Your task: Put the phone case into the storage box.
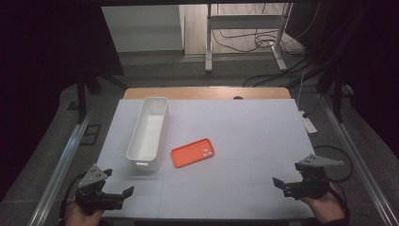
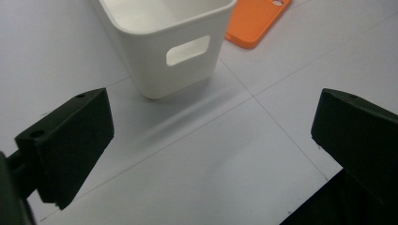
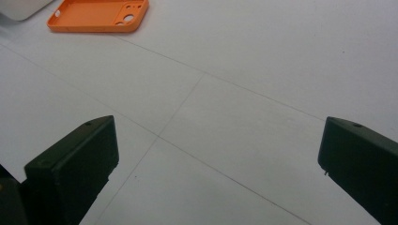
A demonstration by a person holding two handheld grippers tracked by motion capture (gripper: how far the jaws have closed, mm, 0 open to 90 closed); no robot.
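Left tool (image 1: 121, 187) and right tool (image 1: 282, 183), both released with jaws spread and nothing between them, parked low at the counter's (image 1: 244, 136) near corners, apparently at rest and clear of the work. Orange case (image 1: 192, 153) flat, hollow side up, near mid-counter, just beside the long white bin (image 1: 148, 132) but apart from it, probably laid so for a side pinch on its thin rim. Wide bare surface between case and right tool; bin wall close along the case's left, tightening any approach from there.
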